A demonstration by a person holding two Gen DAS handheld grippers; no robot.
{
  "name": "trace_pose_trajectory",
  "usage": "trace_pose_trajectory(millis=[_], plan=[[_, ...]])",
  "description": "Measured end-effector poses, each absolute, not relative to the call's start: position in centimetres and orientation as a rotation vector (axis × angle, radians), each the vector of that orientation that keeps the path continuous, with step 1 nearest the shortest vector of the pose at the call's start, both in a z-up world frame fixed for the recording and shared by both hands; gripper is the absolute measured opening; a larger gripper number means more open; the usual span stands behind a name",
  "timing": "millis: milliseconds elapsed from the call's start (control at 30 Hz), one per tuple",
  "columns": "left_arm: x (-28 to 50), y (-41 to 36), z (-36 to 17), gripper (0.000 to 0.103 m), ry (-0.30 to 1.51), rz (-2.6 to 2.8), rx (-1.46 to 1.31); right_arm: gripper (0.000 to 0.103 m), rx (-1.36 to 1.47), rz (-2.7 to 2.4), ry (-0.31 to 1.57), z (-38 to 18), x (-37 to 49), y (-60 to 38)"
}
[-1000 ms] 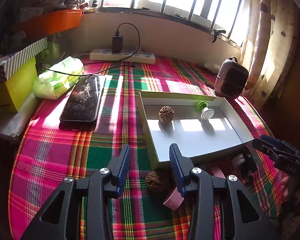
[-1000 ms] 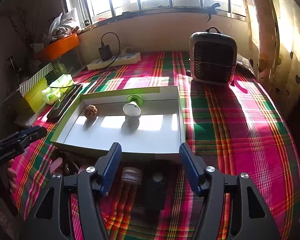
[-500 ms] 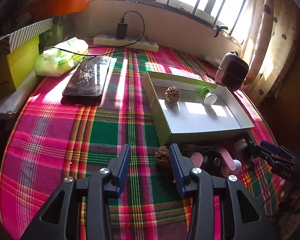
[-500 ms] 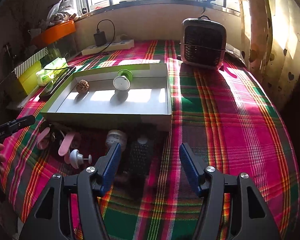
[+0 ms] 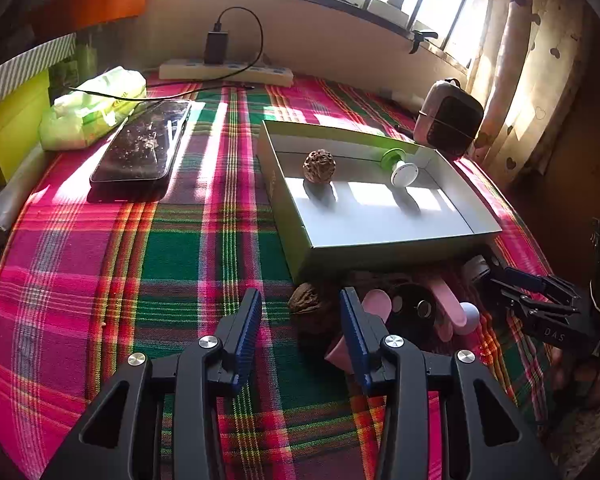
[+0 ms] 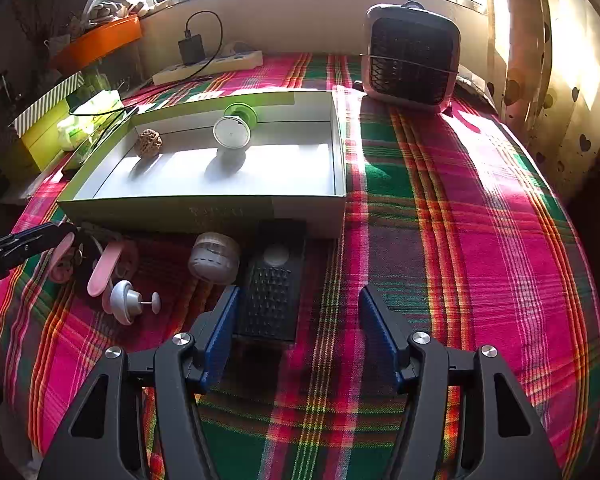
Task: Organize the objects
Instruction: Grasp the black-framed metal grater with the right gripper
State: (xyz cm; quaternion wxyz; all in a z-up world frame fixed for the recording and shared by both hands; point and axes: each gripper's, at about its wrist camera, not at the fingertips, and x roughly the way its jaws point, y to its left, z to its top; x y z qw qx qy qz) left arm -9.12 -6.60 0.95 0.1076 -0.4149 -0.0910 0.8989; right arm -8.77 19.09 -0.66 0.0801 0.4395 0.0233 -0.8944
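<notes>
A sunlit window bay backs a desk point(image 5: 172, 256) under a pink and green plaid cloth, with a phone point(image 5: 142, 148) and tissue pack point(image 5: 92, 112) far left, a power strip point(image 5: 224, 74) by the wall, and a small heater point(image 6: 412, 56) far right.

The open tray point(image 6: 204, 210) sits mid-desk. It already holds a walnut point(image 5: 319, 165) at its left and a green-and-white knob point(image 6: 234, 128) near its far wall. The rest lies loose in the shadow along the tray's near wall: a second walnut point(image 5: 306, 304), pink pieces point(image 6: 104, 268), a grey knob point(image 6: 130, 302), a white jar point(image 6: 214, 258) and a black grater-like block point(image 6: 274, 280).

Over the last second both cameras have drawn back and up from the tray, so the loose pile, which was half hidden, now shows in full. The left gripper point(image 5: 300, 312) has swung so that its jaws, open at a moderate width and holding nothing, frame the loose walnut, which lies just ahead of the tips. The right gripper point(image 6: 298, 312) has its jaws wide and empty, with the block just beside its left jaw.

My reading is that the walnut is the next pick, to join its twin in the tray. It is deep in shadow, so whether it touches the pink piece beside it I cannot tell.
</notes>
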Motion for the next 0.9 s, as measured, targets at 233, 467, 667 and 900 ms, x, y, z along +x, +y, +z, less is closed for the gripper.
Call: trace_pose_trajectory(millis=[233, 467, 667, 900], plan=[[-9.46, -6.20, 0.77, 0.039, -0.260, 2.634, -1.228, 0.061, 1.314, -2.691, 0.111, -0.76, -9.07, 18.76], [-9.75, -5.81, 0.58, 0.039, -0.239, 2.629, -1.253, 0.058, 1.308, -2.701, 0.112, -0.72, -9.14, 18.81], [-9.89, -5.74, 0.50, 0.038, -0.206, 2.649, -1.263, 0.040, 1.294, -2.694, 0.117, -0.62, -9.16, 18.53], [-9.81, -5.82, 0.49, 0.036, -0.180, 2.671, -1.277, 0.030, 1.284, -2.682, 0.112, -0.59, -9.00, 18.32]])
